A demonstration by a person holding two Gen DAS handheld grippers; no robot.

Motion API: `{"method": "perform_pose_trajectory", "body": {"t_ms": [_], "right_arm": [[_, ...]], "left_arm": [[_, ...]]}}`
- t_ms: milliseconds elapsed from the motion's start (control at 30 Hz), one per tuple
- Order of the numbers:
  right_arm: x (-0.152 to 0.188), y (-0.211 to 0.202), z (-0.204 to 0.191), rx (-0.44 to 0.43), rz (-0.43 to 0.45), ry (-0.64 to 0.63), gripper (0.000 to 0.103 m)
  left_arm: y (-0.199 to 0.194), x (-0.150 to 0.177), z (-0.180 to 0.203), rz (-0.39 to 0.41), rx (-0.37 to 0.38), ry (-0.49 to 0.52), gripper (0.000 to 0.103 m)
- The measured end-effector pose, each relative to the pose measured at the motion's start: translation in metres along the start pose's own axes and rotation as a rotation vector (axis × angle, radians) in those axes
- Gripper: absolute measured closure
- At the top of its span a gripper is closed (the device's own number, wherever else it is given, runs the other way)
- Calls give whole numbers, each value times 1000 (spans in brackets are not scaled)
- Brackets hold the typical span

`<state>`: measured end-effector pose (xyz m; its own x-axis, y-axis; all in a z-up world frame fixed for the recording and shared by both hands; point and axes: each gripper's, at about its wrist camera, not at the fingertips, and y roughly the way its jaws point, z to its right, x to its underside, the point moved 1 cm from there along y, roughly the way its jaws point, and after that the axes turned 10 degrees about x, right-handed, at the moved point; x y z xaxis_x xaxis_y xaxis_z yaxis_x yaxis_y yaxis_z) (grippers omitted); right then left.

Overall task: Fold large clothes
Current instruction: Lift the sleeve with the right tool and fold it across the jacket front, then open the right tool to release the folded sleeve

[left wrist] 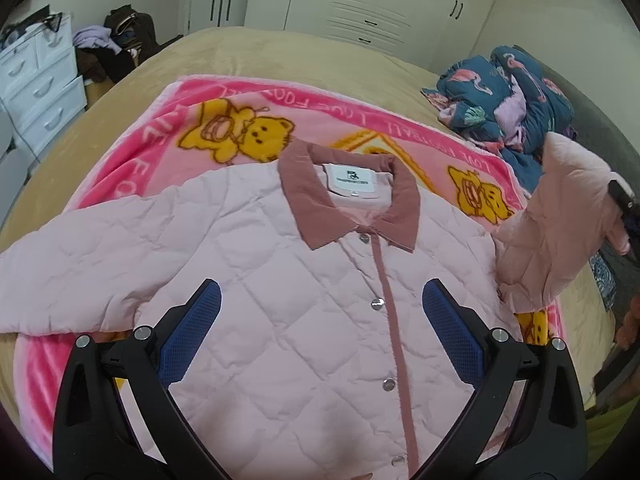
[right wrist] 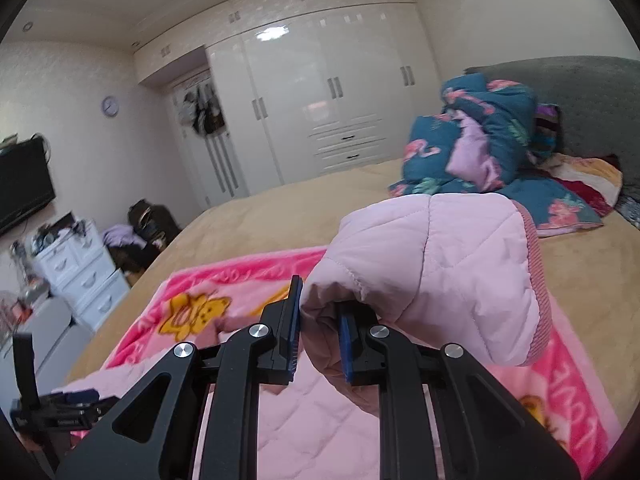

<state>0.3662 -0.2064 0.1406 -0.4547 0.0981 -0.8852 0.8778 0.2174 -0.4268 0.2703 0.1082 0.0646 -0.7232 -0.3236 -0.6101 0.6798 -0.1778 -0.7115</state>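
Blue-padded left gripper (left wrist: 321, 328) hangs wide apart over the chest of the pink quilted jacket (left wrist: 256, 280), grasping nothing, so that side is free to help. Jacket lies face up and snapped closed on the pink teddy-bear blanket (left wrist: 168, 128) spread over the tan bed (left wrist: 280, 52), collar (left wrist: 348, 200) toward the far side. Over on the right, the right gripper (right wrist: 319, 338) is clenched on a bunch of the right sleeve (right wrist: 432, 276), with the cuff lifted clear of the blanket. To my eye the step is folding that sleeve in across the front. If it were me, I'd carry the cuff low and straight toward the snap placket (left wrist: 390, 292) so the puffy fabric doesn't balloon, and press the left gripper down near the shoulder seam as an anchor. Quilted stuff springs back, so lay it flat before letting go.
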Motion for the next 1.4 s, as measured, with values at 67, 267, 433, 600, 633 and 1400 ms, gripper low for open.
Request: {"method": "perform_pose_trajectory", "body": {"t_ms": [67,267,433,600,633,1400], "right_arm": [[7,6,-12,-22,-14,-6,88],[42,25,-49,-97,-68,-43,88],[91,47,-82,-154,-149,-99,88],[141,67,-101,-166,-260,-96,87],[150,69,-102,-170,-278,-93,86],[133,52,-74,-210,-277,153,77]], "left_arm": [[0,1,-6,-3,-4,-7,8],[1,8,-23,-11,2,-33,8],[9,20,-31,-33,5,-57,8],[22,34,-37,-68,13,-76,8],[25,37,-38,-75,12,-81,8],[9,32,-67,-32,112,-226,8]]}}
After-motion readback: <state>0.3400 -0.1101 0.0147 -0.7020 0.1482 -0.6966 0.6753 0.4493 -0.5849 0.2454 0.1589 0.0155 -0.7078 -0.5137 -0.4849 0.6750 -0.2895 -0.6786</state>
